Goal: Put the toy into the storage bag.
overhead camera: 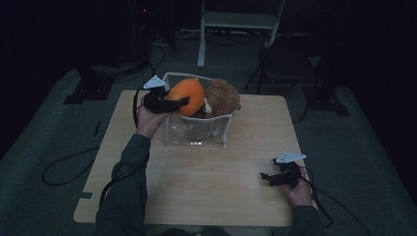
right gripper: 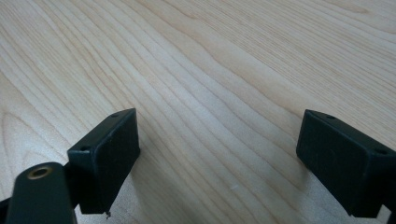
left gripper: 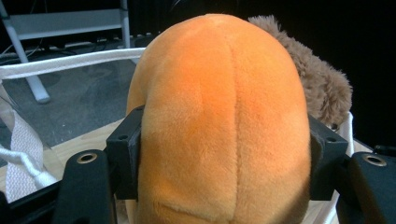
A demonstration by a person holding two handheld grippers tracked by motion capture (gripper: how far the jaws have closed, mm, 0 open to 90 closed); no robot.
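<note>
Item: orange plush toy (left gripper: 224, 126), clamped on both flanks by the left gripper (overhead camera: 169, 104), sitting at the mouth of a clear bag (overhead camera: 196, 132) with white trim, far left of the table (overhead camera: 206, 182). Beside it, right: brown plush toy (overhead camera: 222, 96). Right gripper (right gripper: 219, 158): jaws wide, empty, resting near right. Handling note: keep the squeeze even, move the toy straight, clear of the rim.
</note>
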